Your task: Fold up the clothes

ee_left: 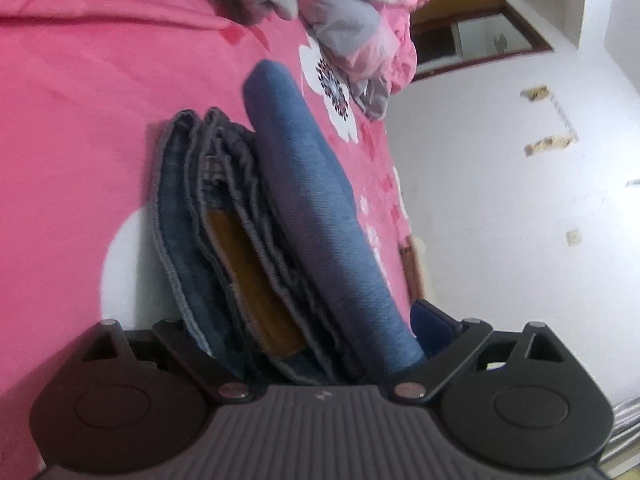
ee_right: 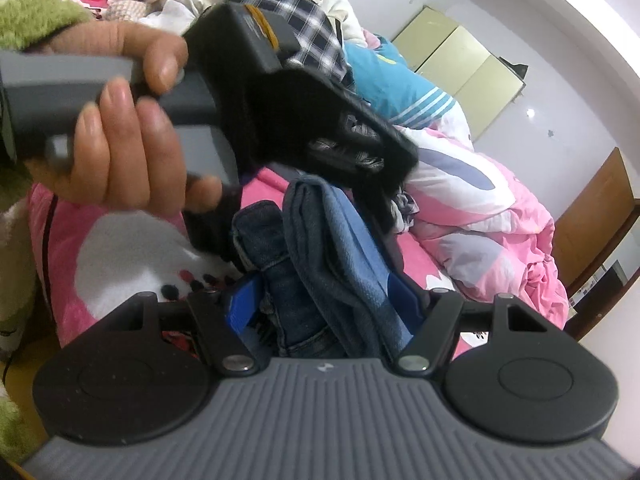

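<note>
Left wrist view: left gripper [ee_left: 304, 344], jaws spread wide around a thick stack of folded jeans [ee_left: 256, 216], denim layers and a brown waistband patch filling the gap; stack lies on a pink floral bedsheet [ee_left: 80, 120]. Beyond: crumpled pink-and-grey quilt [ee_left: 360, 20], white wall.

Right wrist view: right gripper [ee_right: 320, 312], jaws partly open and closed on the same stack's other end, blue pads against denim. Above: person's hand [ee_right: 120, 120] with green fuzzy sleeve [ee_right: 32, 20], holding the left gripper. Further back: heap of unfolded clothes [ee_right: 280, 8].
</note>
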A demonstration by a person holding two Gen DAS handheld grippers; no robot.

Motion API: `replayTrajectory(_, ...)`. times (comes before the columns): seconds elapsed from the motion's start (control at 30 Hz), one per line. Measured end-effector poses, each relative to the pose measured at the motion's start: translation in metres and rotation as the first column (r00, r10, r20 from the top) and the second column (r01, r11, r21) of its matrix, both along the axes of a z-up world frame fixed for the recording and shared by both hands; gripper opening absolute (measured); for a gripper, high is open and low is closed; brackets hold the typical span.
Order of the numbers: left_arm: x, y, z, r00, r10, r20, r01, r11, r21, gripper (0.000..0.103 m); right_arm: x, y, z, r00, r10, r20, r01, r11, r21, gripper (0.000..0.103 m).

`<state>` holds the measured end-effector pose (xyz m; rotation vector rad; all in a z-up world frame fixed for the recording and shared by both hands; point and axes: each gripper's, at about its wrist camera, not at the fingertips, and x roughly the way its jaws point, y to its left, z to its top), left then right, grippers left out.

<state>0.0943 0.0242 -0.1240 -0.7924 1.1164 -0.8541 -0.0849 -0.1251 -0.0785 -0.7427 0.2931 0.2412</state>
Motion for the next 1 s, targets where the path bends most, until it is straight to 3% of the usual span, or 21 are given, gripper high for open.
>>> replayTrajectory(0.33,-0.007,-0.012,0.007,0.997,-0.018,0.078,0.008,0.993,0.118,0.089,-0.008,-0.01,0.004,0.999,-0.01,-0.033,0.011,0.999,0.048,0.069)
replayTrajectory(0.43,-0.01,-0.014,0.009,0.995,-0.022,0.102,0.006,0.989,0.149,0.086,-0.014,-0.025,0.013,0.999,-0.025,-0.047,0.031,0.993,0.116,0.07)
replayTrajectory(0.57,-0.017,-0.016,0.012,0.99,-0.024,0.136,-0.002,0.983,0.185,0.084,-0.018,-0.068,0.038,0.991,-0.025,-0.13,0.068,0.94,0.335,0.07)
replayTrajectory(0.67,-0.021,-0.023,0.016,0.984,-0.03,0.176,-0.01,0.975,0.223,0.084,-0.01,-0.118,0.055,0.978,-0.038,-0.203,0.145,0.826,0.545,0.072)
replayTrajectory(0.77,-0.025,-0.029,0.02,0.977,-0.036,0.211,-0.019,0.967,0.256,0.084,0.006,-0.171,0.061,0.955,-0.06,-0.289,0.257,0.653,0.712,0.078)
replayTrajectory(0.93,-0.035,-0.034,0.026,0.962,-0.046,0.268,-0.042,0.949,0.314,0.085,0.052,-0.246,0.027,0.851,0.0,-0.525,0.494,0.342,0.799,0.08)
replayTrajectory(1.0,-0.039,-0.037,0.027,0.956,-0.05,0.288,-0.051,0.941,0.335,0.085,0.067,-0.27,0.004,0.801,0.048,-0.596,0.578,0.191,0.793,0.08)
